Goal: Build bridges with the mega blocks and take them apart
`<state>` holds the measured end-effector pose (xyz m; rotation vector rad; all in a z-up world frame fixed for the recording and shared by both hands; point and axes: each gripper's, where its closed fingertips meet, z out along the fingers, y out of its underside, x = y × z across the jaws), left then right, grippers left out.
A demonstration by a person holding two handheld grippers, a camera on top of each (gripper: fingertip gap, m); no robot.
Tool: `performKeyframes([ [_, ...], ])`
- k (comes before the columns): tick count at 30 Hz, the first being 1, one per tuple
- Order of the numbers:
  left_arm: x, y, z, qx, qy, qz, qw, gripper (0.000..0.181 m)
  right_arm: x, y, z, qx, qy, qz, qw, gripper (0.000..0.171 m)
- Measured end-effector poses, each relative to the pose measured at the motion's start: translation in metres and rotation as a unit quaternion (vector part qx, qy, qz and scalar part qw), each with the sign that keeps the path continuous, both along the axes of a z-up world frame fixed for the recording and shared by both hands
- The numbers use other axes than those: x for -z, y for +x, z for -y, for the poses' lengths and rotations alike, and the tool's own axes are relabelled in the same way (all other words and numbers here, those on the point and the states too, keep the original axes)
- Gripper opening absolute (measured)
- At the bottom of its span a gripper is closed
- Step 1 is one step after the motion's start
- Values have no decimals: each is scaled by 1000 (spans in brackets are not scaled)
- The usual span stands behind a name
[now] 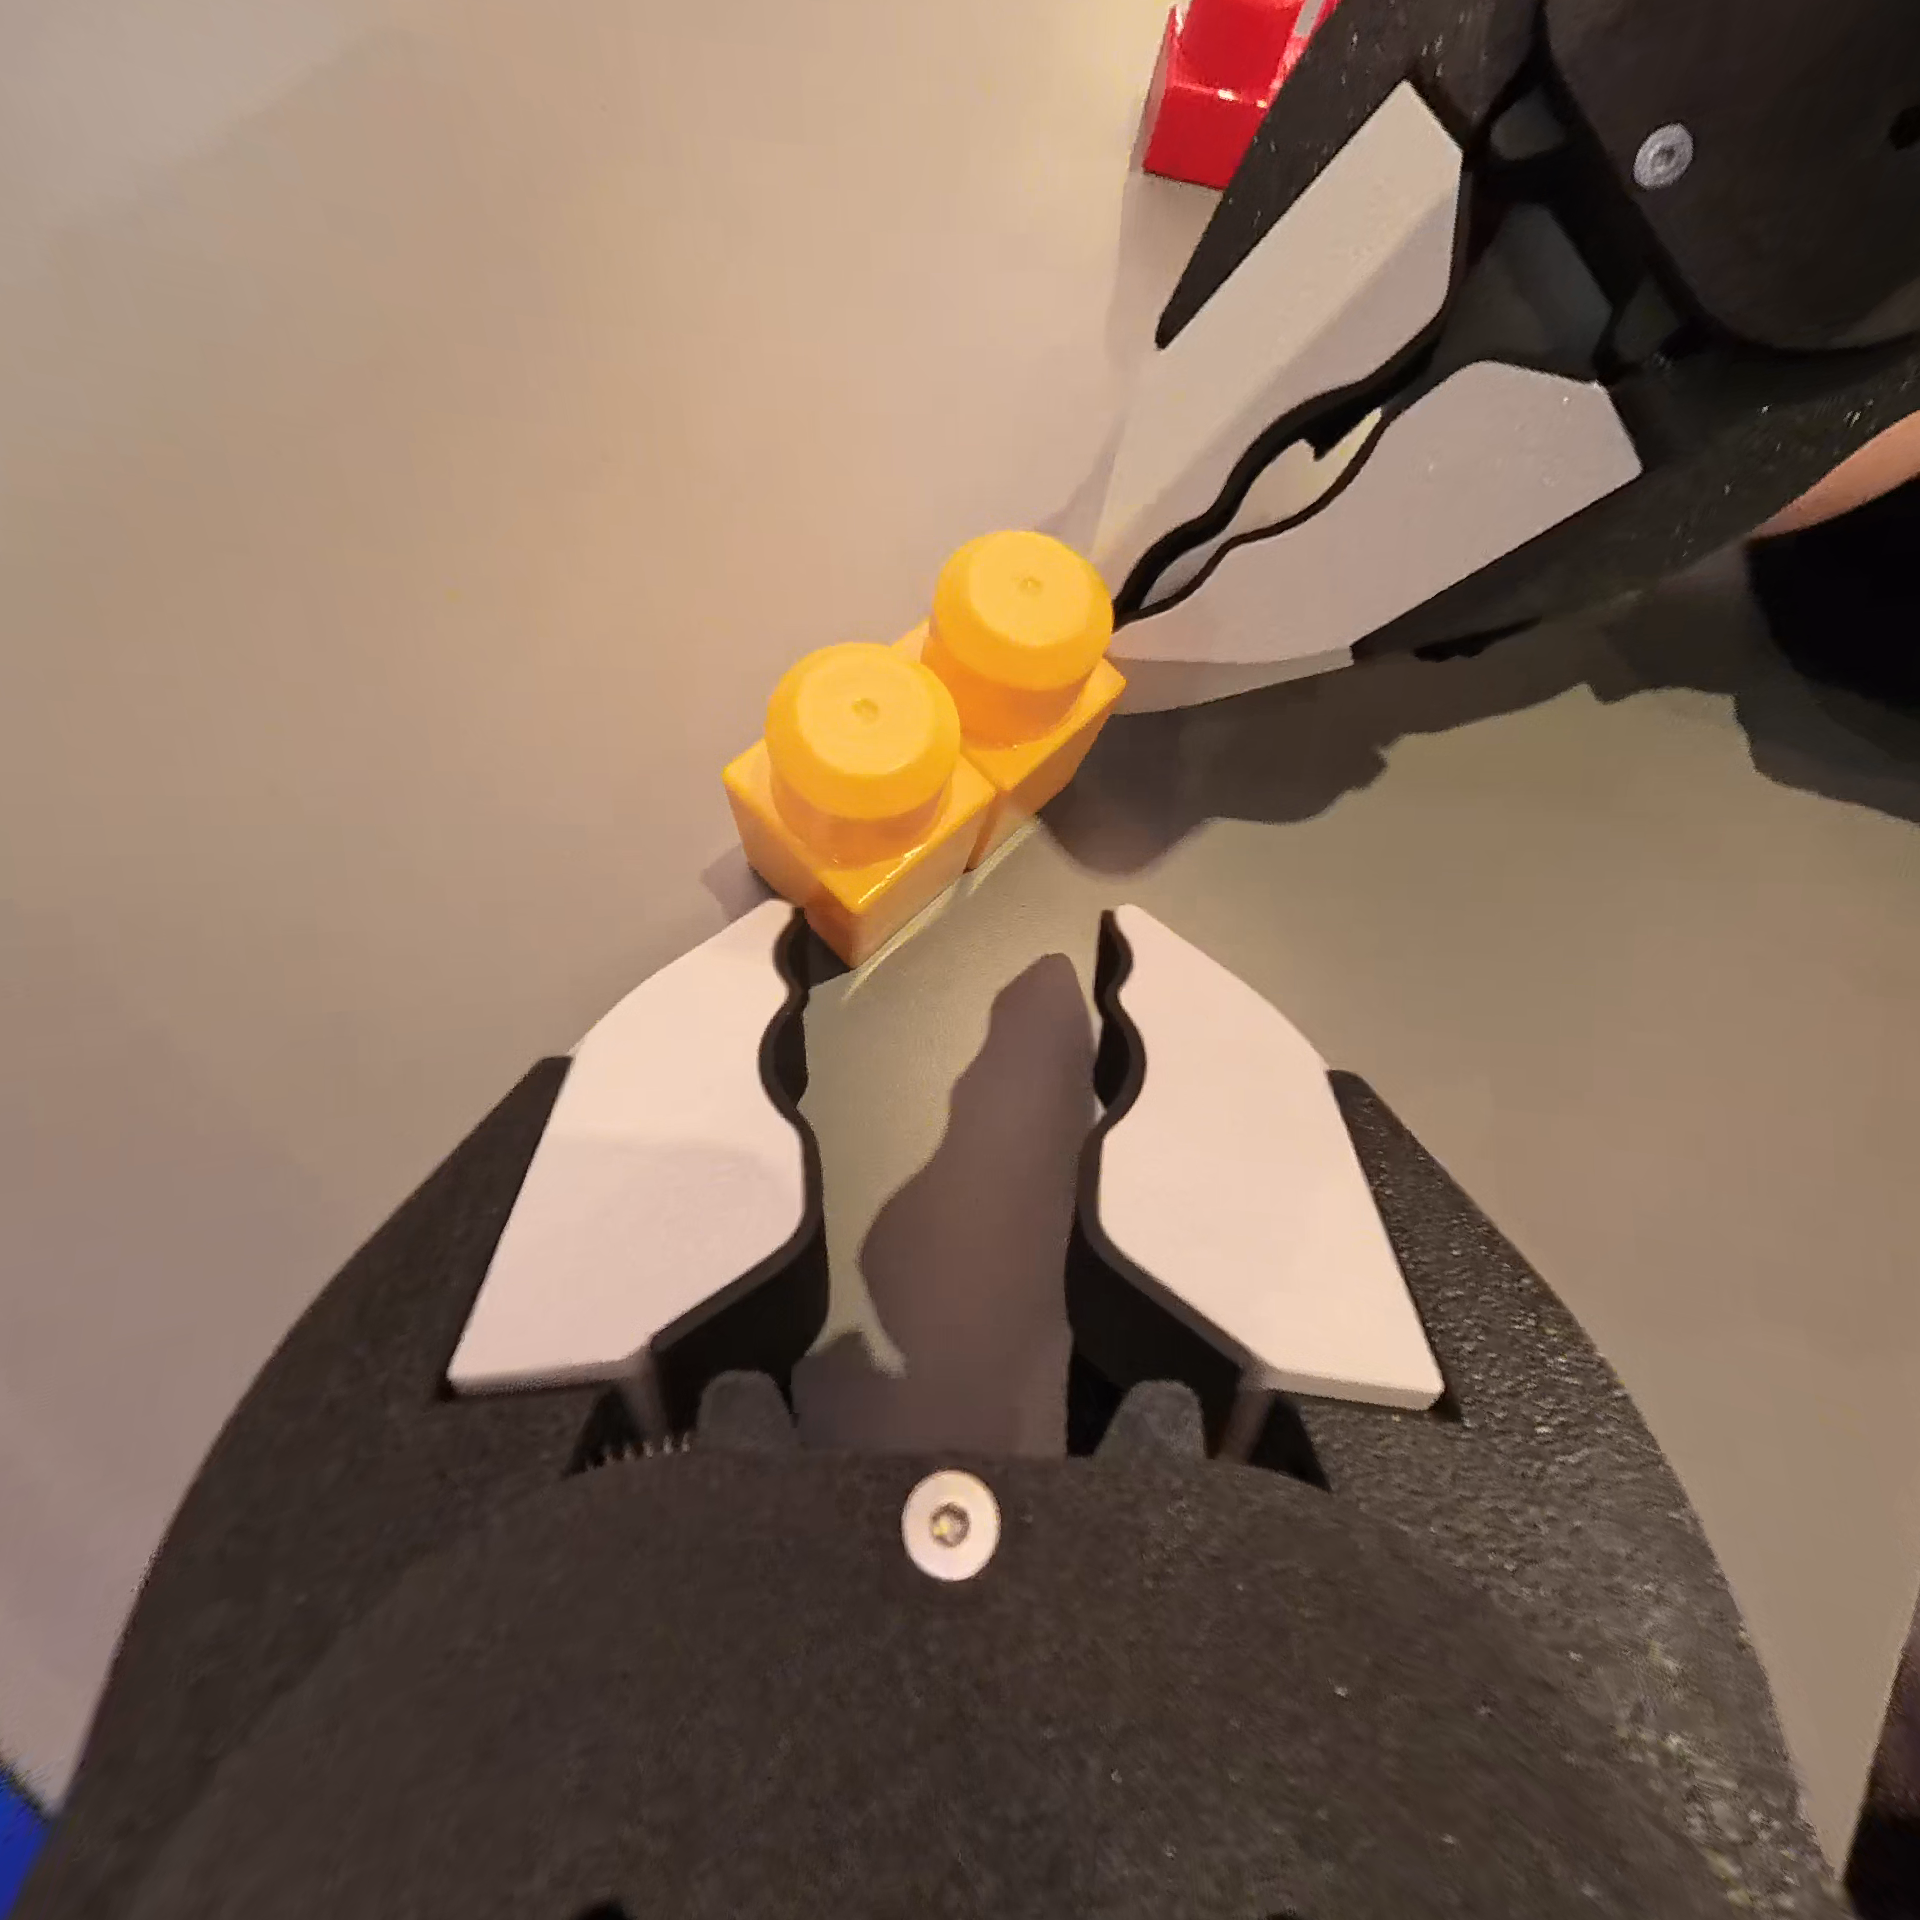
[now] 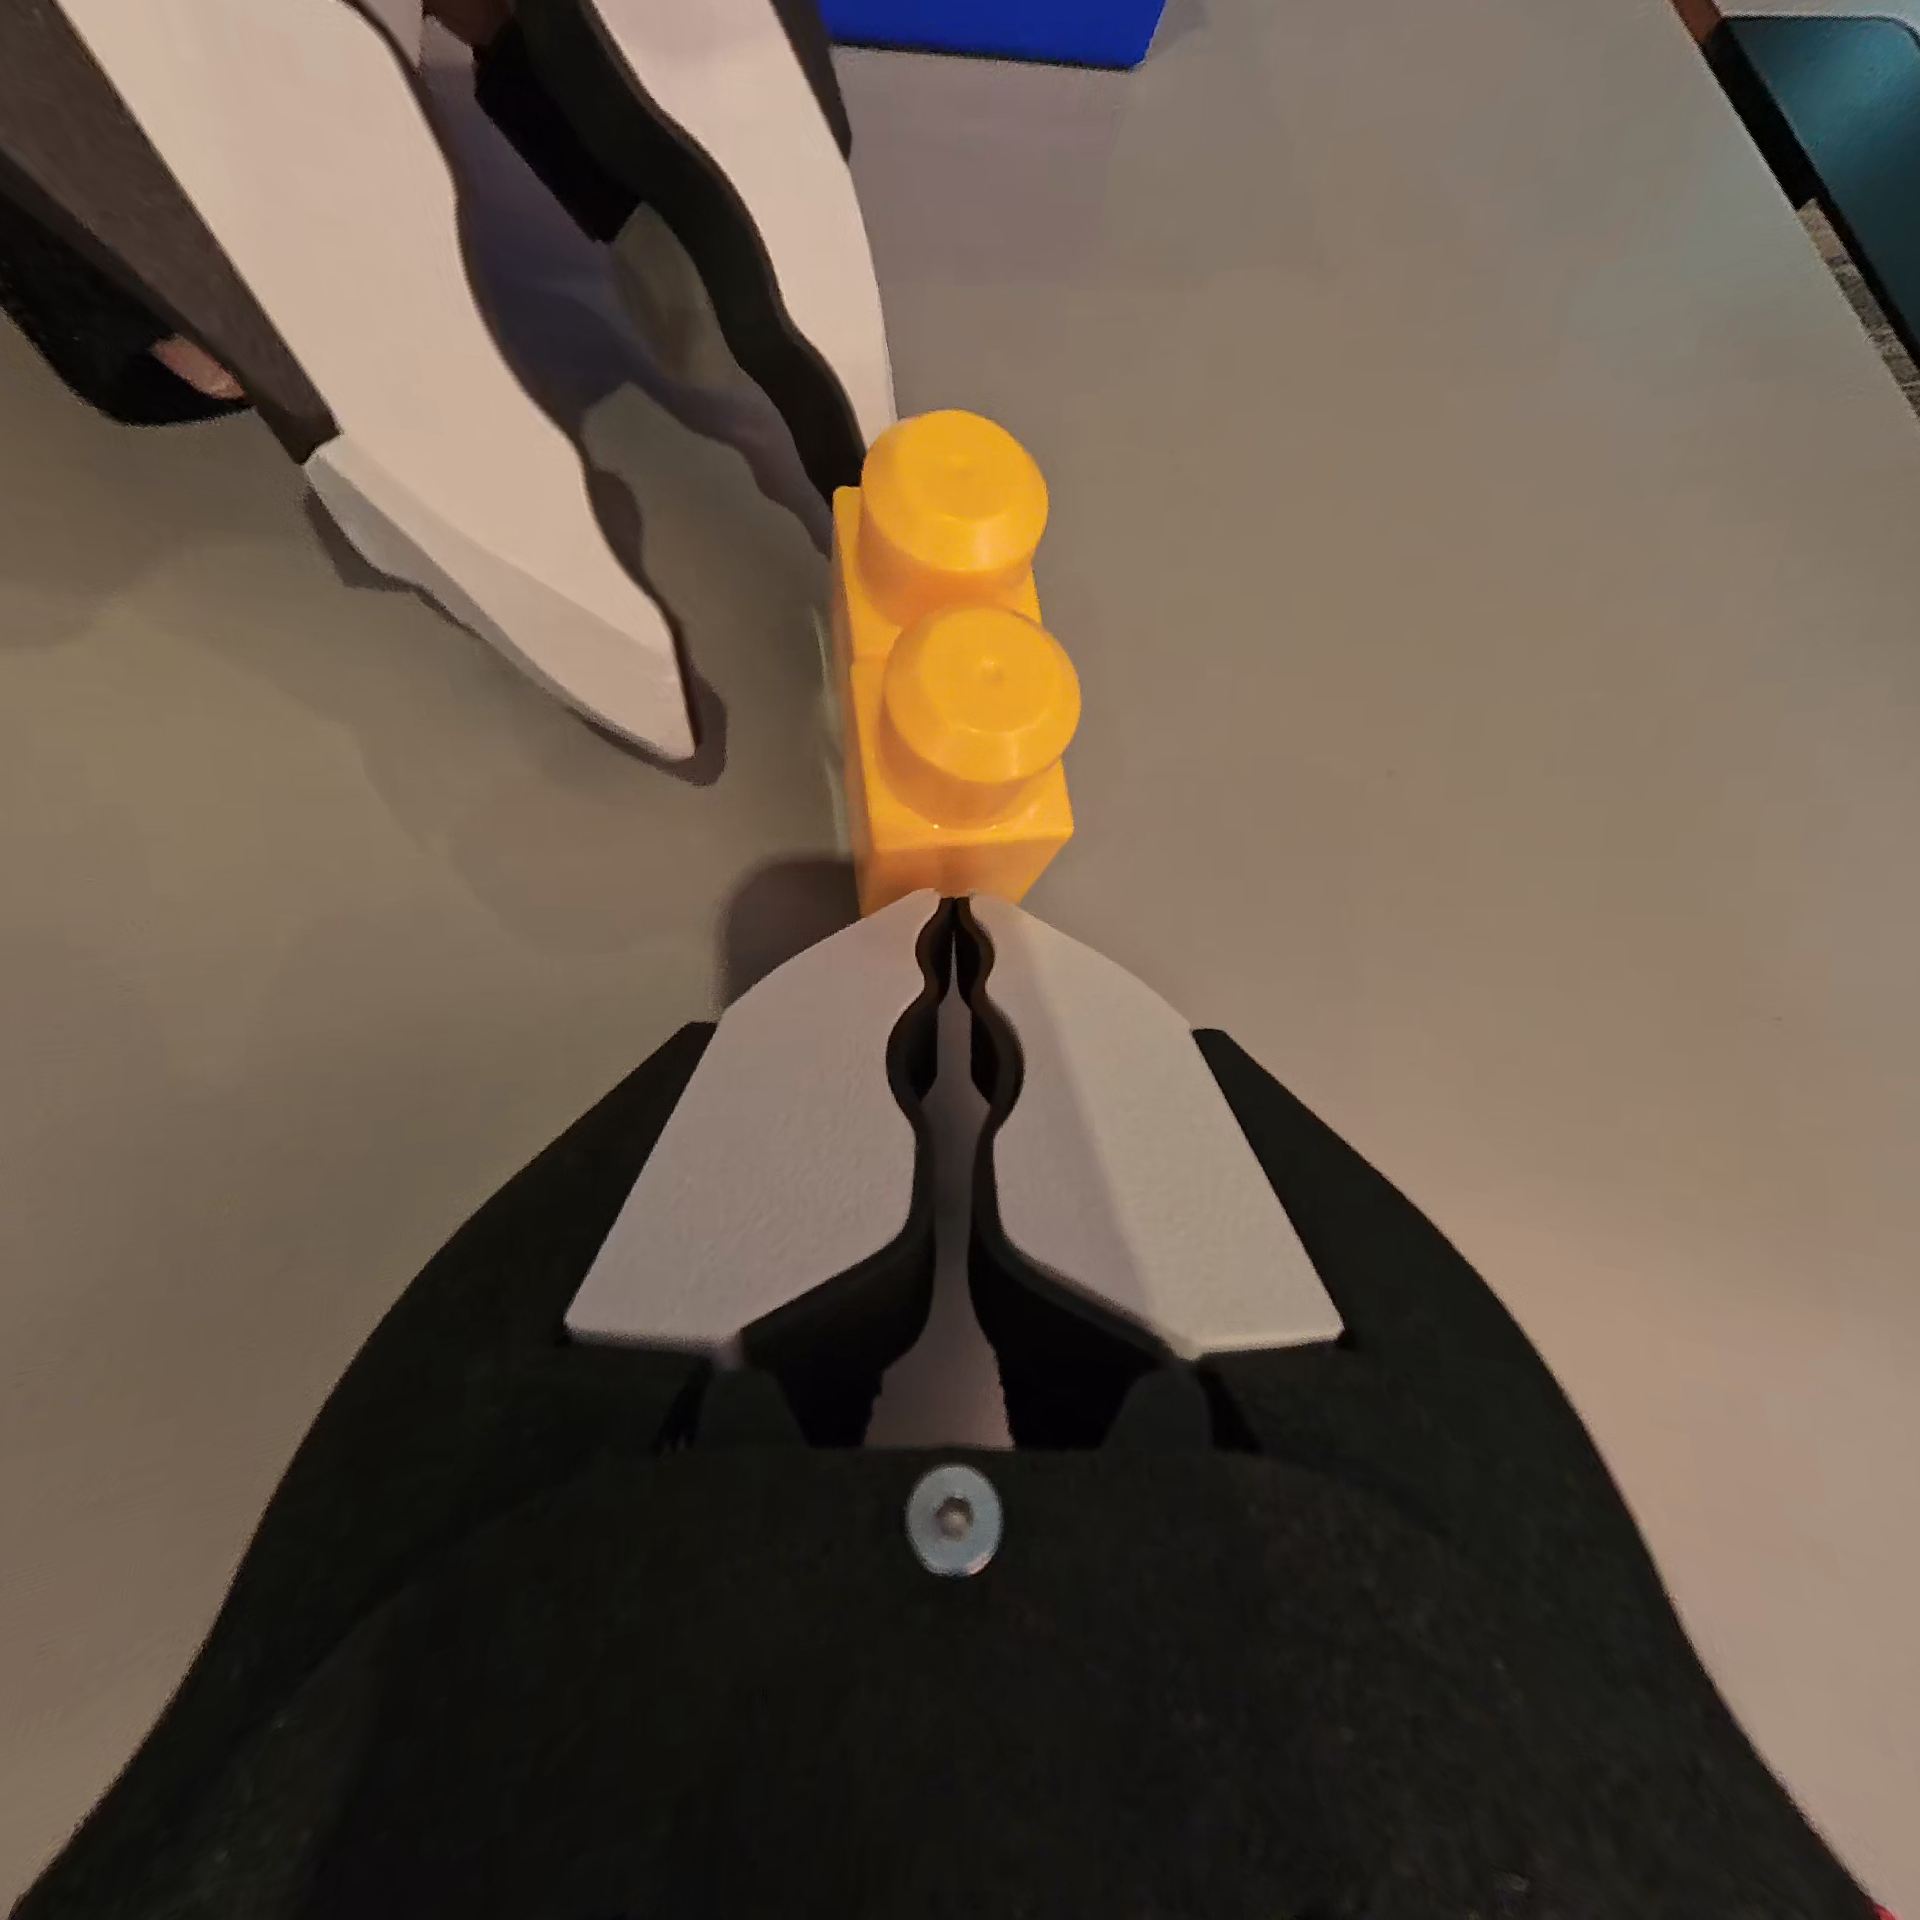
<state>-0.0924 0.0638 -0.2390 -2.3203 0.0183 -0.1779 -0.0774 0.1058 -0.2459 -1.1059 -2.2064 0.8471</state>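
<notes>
Both wrist views close, angled down, opposite sides; share yellow block.

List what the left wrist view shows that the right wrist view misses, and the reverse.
Only the left wrist view shows a red block at the top edge. Only the right wrist view shows a dark teal object beyond the table's far right edge. Both show the two yellow blocks side by side, the open left gripper, the shut right gripper at the blocks' end, and a blue block.

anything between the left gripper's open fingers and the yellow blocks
No. In the left wrist view, only bare table and shadow lie between the left gripper and the yellow blocks; its left fingertip sits beside the near block.
</notes>
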Motion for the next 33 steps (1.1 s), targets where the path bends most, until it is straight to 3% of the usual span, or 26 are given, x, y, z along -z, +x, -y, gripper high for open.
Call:
performKeyframes([
  [3, 3, -1, 1, -41, 7, -21, 999, 73, -2, 1, -2, 2, -12, -2, 1000, 0],
  [7, 7, -18, 3, -155, 10, -115, 981, 100, -5, 4, -9, 6, -25, -8, 1000, 0],
  [11, 3, -16, -6, -221, 18, -130, 966, 106, -9, 8, -16, 10, -41, -16, 999, 0],
  [19, 18, -6, -21, -283, -29, -56, 957, 105, -15, 24, -27, 6, -64, -30, 997, 0],
  [33, 20, -13, -30, -370, -38, -55, 927, 111, -23, 43, -39, -4, -97, -38, 995, 0],
])
